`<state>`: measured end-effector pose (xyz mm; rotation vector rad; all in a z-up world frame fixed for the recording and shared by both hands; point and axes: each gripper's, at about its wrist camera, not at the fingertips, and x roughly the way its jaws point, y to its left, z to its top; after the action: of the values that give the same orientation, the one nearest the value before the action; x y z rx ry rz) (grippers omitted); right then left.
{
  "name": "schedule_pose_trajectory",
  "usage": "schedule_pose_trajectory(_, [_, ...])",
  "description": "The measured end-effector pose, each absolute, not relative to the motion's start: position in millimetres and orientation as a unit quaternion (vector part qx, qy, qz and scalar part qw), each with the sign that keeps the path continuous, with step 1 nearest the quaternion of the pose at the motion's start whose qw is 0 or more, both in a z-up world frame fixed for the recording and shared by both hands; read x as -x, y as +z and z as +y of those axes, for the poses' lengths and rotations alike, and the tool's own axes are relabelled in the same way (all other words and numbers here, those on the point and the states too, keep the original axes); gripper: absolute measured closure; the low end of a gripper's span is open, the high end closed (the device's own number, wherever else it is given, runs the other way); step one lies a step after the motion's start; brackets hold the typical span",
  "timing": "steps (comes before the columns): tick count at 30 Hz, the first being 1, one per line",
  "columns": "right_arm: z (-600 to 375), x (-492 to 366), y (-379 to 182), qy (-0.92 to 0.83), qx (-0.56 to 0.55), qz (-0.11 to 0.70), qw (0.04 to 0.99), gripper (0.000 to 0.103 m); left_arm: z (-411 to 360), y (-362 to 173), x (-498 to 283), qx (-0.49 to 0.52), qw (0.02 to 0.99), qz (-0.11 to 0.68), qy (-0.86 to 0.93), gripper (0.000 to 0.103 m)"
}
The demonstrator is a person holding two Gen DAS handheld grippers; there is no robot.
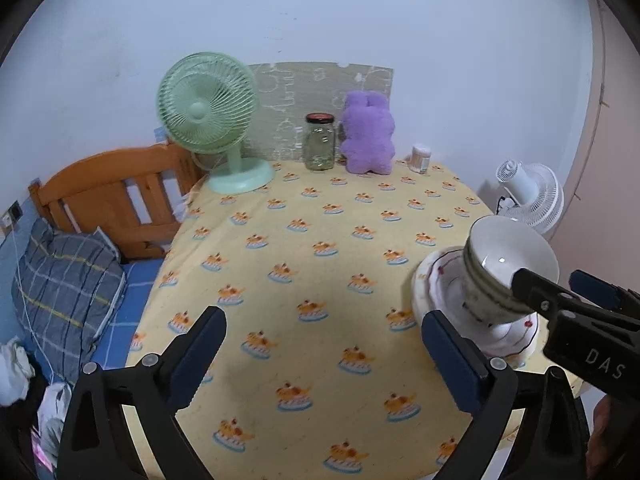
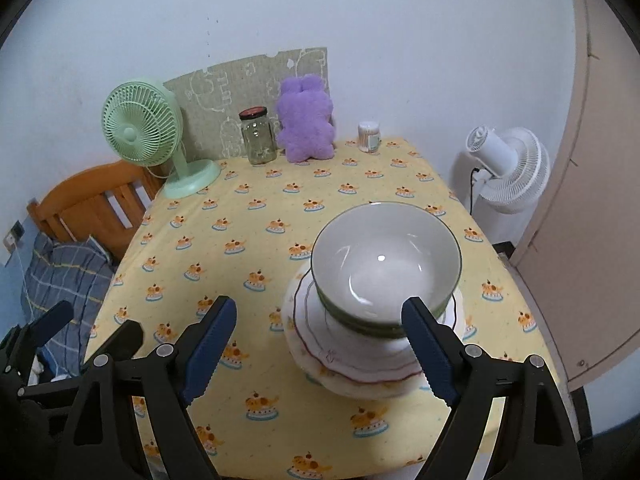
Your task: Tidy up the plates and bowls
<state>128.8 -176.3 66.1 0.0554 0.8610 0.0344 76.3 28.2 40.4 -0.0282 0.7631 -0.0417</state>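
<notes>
A white bowl with a green outside (image 2: 384,256) sits nested in another green bowl on top of white plates with red wavy rims (image 2: 360,364), all stacked on the yellow tablecloth (image 2: 240,240) near the table's right edge. My right gripper (image 2: 320,340) is open just in front of the stack. Its right finger overlaps the bowl's near rim in the picture, but the pads press on nothing. In the left wrist view the same stack (image 1: 472,280) stands at the right, with the right gripper (image 1: 560,282) beside it. My left gripper (image 1: 324,340) is open over bare cloth, left of the stack.
Along the back edge stand a green desk fan (image 2: 140,128), a glass jar (image 2: 258,136), a purple plush toy (image 2: 306,120) and a small cotton-swab tub (image 2: 369,136). A white floor fan (image 2: 508,168) and a door are right of the table. A wooden bed (image 1: 116,196) is left.
</notes>
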Motion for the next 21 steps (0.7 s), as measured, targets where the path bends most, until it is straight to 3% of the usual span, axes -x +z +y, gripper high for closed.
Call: schedule_pose_trajectory(21, [-176.9,-55.4,59.5,0.038,-0.011,0.385,0.922,0.014,35.1,33.5,-4.1,0.05,0.935,0.35,0.012,0.002])
